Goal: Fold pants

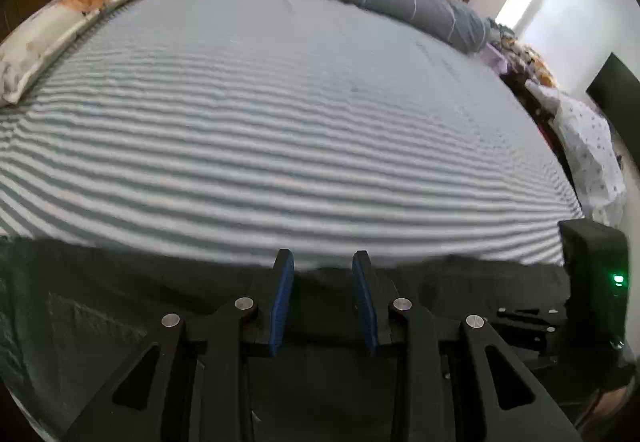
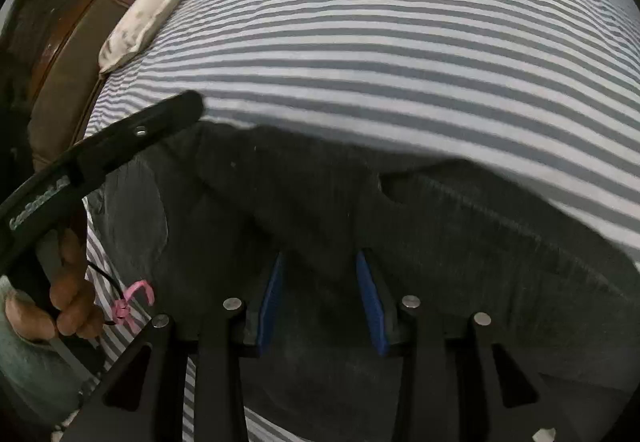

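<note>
Pants (image 2: pixel 400 222) dark, spread flat on striped bed (image 1: pixel 280 121), near edge, far hem along stripes. Left tongs (image 1: pixel 322 262) part spread over far edge of cloth, nothing pinched. Right tongs (image 2: pixel 320 262) part spread above pants, pads clear of cloth. Judgement: grasp step. Lower both onto same edge, pinch one layer stack only, avoid sheet; lift level, keep edges aligned.
</note>
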A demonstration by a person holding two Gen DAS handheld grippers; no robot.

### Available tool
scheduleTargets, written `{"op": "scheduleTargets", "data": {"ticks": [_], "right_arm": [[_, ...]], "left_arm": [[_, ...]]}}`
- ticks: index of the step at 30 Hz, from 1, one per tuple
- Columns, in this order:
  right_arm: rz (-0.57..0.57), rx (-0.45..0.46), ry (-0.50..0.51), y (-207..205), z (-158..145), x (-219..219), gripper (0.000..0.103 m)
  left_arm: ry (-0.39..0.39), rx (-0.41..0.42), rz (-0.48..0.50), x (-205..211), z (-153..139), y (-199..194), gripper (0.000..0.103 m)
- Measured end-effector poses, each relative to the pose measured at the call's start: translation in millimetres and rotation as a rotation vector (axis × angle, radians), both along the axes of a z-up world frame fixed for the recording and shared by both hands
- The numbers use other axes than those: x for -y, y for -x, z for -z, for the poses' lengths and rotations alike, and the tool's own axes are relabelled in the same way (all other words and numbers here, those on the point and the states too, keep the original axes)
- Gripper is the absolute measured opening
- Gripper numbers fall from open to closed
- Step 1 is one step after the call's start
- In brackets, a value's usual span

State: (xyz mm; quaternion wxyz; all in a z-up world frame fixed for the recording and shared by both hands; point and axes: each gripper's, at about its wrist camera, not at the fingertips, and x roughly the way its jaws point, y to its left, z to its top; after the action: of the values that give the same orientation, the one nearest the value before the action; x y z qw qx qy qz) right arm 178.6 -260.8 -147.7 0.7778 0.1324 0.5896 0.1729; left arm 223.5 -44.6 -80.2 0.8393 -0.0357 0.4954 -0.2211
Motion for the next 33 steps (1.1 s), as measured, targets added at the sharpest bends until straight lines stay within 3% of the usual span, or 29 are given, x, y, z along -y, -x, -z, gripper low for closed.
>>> {"op": "scheduleTargets", "data": {"ticks": [6,12,15,23,30,33], "right_arm": [[-0.006,-0.014,-0.043,6.2,1.3,7.5,0.037],[-0.001,0.007,-0.104,-5.6,-21.8,22.8,0.037],[0.059,0.017,-0.132,-22.1,-31.4,44.7,0.046],[0.063,-0.221,-0.386,-65.3,14.0,31.4,0.049],[0.058,-0.293,-0.539,-87.1,33.2,6.9,0.05],[0.055,-0.244,-0.51,-96.0,17.7,8.4,0.05]], "left_arm": [[-0.046,-0.087,-0.008,4.0,32.9,21.8,0.032],[-0.075,-0.052,0.018,2.6,39.9,37.1,0.032],[-0.074,-0.038,0.021,1.9,40.2,38.4,0.032],[-0.023,-0.012,0.004,-8.0,44.8,48.0,0.032],[0.018,0.006,-0.008,-25.6,51.1,60.8,0.032],[0.034,0.011,-0.009,-31.1,52.9,64.5,0.032]]}}
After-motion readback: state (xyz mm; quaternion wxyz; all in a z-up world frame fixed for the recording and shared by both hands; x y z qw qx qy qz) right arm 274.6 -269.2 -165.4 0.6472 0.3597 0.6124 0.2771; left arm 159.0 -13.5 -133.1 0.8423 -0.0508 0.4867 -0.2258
